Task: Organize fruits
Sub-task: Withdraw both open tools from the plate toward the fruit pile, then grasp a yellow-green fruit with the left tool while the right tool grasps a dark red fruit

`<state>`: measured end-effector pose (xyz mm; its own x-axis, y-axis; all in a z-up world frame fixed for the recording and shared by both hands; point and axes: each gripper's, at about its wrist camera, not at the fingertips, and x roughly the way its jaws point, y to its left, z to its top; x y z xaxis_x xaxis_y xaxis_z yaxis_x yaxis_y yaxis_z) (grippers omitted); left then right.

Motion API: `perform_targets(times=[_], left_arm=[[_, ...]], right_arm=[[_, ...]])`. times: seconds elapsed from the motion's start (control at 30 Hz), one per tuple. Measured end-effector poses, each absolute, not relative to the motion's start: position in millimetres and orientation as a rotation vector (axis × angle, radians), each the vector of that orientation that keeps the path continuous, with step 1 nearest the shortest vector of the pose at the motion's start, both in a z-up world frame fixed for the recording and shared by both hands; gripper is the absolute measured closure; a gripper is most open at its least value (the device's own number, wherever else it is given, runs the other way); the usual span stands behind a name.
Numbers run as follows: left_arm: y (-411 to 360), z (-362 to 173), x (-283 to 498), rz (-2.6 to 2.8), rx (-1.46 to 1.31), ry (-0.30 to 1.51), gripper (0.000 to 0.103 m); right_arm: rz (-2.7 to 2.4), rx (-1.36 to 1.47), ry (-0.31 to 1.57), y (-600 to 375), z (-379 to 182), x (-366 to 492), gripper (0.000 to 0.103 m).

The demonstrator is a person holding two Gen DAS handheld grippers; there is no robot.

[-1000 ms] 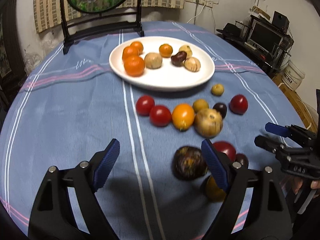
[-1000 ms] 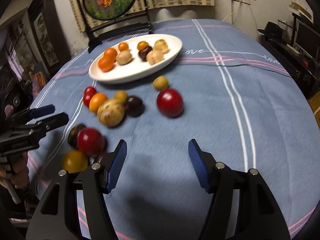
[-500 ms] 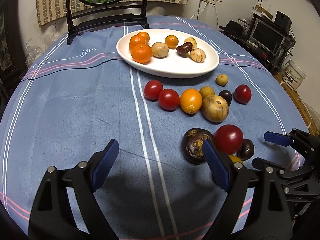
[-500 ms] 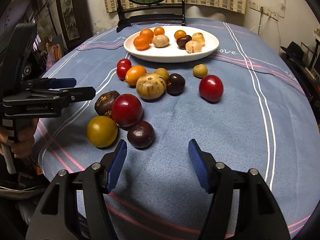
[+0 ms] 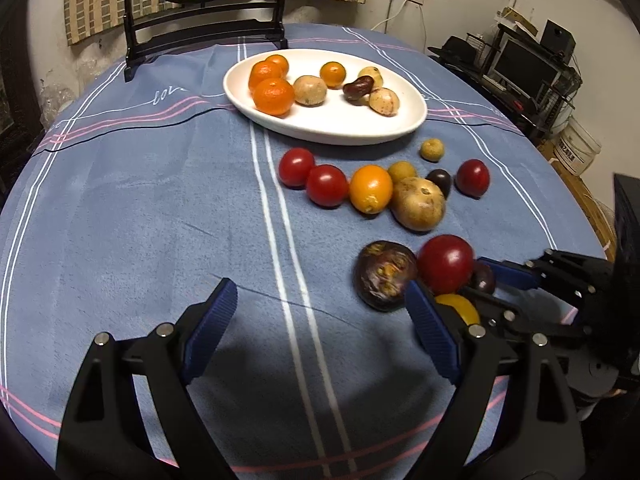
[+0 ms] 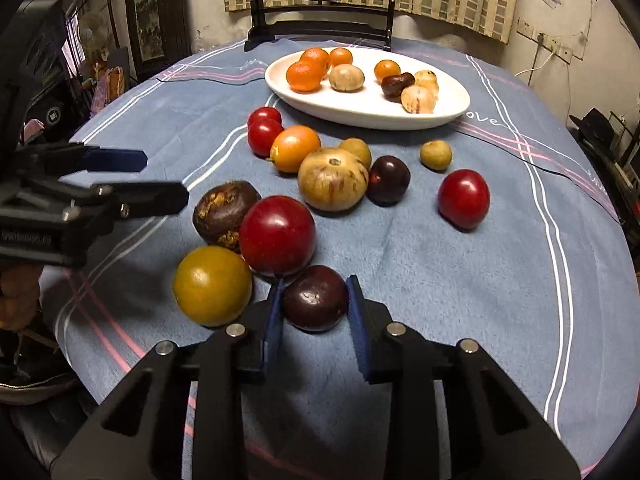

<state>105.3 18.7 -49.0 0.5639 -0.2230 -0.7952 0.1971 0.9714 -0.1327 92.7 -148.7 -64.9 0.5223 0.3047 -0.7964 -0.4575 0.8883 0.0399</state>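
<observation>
A white oval plate [image 5: 408,120] at the back holds oranges and several pale and dark fruits. Loose fruit lies in front of it on the blue cloth. My right gripper [image 6: 314,300] is closing its jaws around a small dark purple plum [image 6: 315,298], and both blue pads touch its sides. Close by lie a big red fruit [image 6: 277,235], a yellow fruit [image 6: 212,285] and a brown mangosteen [image 6: 224,214]. My left gripper [image 5: 320,294] stands open over bare cloth, just left of the mangosteen [image 5: 384,274], with nothing between its fingers.
Further back lie a row of red tomatoes [image 5: 326,185], an orange fruit [image 5: 370,194], a pale melon-like fruit [image 5: 418,203] and a lone red fruit [image 5: 473,178]. A black framed screen [image 5: 204,20] stands behind the plate. Shelves and clutter lie beyond the table's right edge.
My right gripper moved in on the dark plum and its jaws narrowed from wide apart to touching it. The left gripper stayed open and almost still.
</observation>
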Motion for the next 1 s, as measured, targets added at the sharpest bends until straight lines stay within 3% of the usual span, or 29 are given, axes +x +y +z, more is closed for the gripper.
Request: perform_targets(times=[0.53,0.63,0.67,0.77,0.83,1.0], left_arm=[[-41,-60,82,-0.414,0.048,1.004,0.017],[-44,-69,86,-0.396,0.047,1.032,0.032],[-45,-72,89,-0.39,0.046,1.044,0.043],[-49,-72,89,-0.385,0.067,1.02,0.051],[-53,-73,88,-0.412,0.069,1.013,0.063],[-54,-70,86,-0.424,0.082,0.992,0.064]], right_arm=[[0.382,-0.059,0.909,-203,-62,89,0.072],[0.38,-0.044,0.905,-208,-62,86,0.072],[0.381,-0.032,0.907,-210,-62,86,0.072],[0.381,-0.02,0.916,-211,-65,86,0.072],[0.378,-0.022,0.912,-210,-65,85,0.072],[0.382,-0.009,0.907,-213,-62,85,0.072]])
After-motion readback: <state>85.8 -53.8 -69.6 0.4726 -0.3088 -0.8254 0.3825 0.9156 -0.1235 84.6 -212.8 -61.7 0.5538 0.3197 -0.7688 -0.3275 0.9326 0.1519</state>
